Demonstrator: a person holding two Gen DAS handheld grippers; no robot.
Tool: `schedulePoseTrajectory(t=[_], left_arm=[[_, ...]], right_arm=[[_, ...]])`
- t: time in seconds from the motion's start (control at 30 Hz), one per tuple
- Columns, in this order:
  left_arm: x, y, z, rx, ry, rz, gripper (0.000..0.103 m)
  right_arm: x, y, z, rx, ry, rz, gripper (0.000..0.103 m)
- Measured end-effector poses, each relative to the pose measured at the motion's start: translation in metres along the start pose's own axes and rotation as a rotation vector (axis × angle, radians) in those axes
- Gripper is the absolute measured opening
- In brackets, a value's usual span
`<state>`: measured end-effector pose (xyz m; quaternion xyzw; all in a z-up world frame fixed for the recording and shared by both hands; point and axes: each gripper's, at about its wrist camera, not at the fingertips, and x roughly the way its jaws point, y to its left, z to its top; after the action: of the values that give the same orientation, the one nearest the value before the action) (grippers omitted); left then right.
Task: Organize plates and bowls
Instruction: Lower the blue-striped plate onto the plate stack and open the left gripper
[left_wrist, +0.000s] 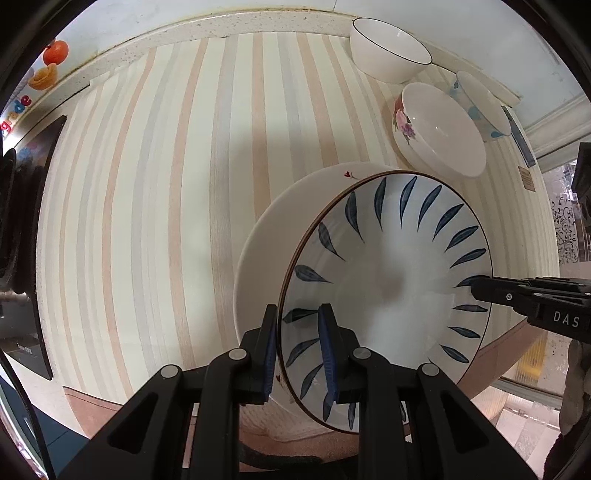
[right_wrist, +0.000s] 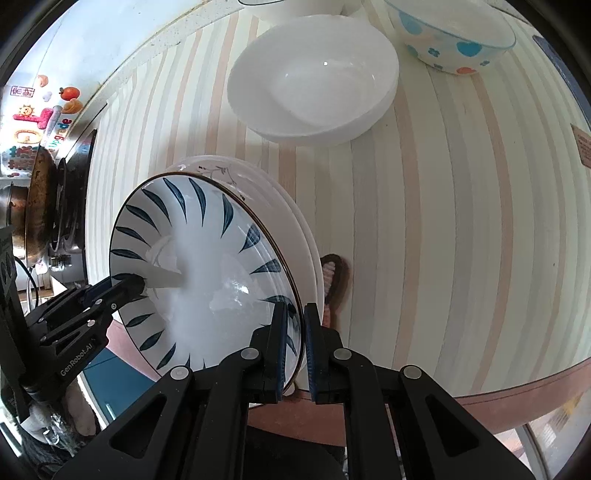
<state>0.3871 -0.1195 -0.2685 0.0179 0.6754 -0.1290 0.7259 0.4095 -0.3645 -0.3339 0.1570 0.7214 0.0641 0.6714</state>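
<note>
A blue-leaf plate (left_wrist: 388, 266) (right_wrist: 207, 266) is held tilted between both grippers, over a stack of white plates (left_wrist: 266, 251) (right_wrist: 299, 229) near the front edge of the striped table (left_wrist: 147, 184). My left gripper (left_wrist: 298, 314) straddles the plate's near rim, one finger outside and one inside; in the right wrist view the left gripper (right_wrist: 135, 284) pinches the plate's left rim. My right gripper (right_wrist: 297, 310) is closed narrowly on the opposite rim, and the right gripper (left_wrist: 478, 288) shows there in the left wrist view.
Several bowls stand at the far right of the table: a white bowl with a dark rim (left_wrist: 388, 51), a floral white bowl (left_wrist: 439, 129) (right_wrist: 314, 85) and a blue-heart bowl (left_wrist: 480, 107) (right_wrist: 450, 33). A stove with pans (right_wrist: 40, 199) is at the left.
</note>
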Motion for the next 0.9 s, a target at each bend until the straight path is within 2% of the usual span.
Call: schedulePoseTrajectory(t=[0.37, 0.5, 0.9], left_arm=[[0.015, 0.003, -0.005, -0.015, 0.023, 0.037, 0.020], [0.026, -0.008, -0.003, -0.017, 0.022, 0.066, 0.019], [0.019, -0.002, 0.000, -0.081, -0.010, 0.086, 0.019]], right_arm=[[0.006, 0.004, 0.000, -0.031, 0.014, -0.012, 0.010], [0.007, 0.008, 0.000, -0.043, 0.007, -0.022, 0.010], [-0.003, 0.004, 0.003, -0.021, -0.041, 0.006, 0.013]])
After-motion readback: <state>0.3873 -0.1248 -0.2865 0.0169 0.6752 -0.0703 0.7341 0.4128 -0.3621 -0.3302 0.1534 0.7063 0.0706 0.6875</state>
